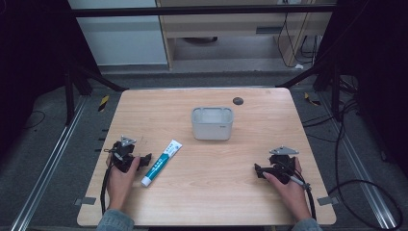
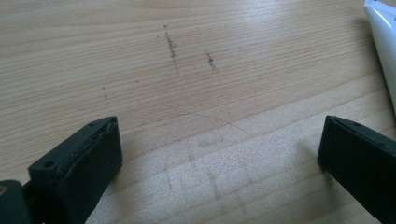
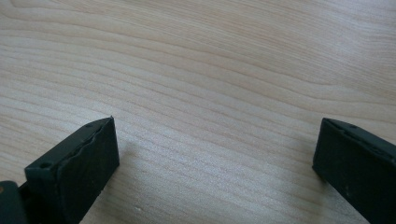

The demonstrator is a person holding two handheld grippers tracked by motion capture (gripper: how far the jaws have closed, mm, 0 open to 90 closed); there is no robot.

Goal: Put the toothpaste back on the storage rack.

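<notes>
- The left gripper [image 1: 129, 155] rests on the light wooden tabletop [image 1: 207, 202]. Its black fingers [image 2: 84, 163] are spread wide and hold nothing.
- The right gripper [image 1: 275, 168] rests far off on the other side. Its fingers [image 3: 79, 163] are wide open and empty too.
- A long white and teal toothpaste tube [image 1: 161, 162] lies flat just beside the left gripper, not touching it.
- A grey plastic box [image 1: 212, 123] sits farther back, open on top.
- It looks like the start: nothing is picked up yet.
- Next, I think the left gripper must slide over the tube and squeeze it.
</notes>
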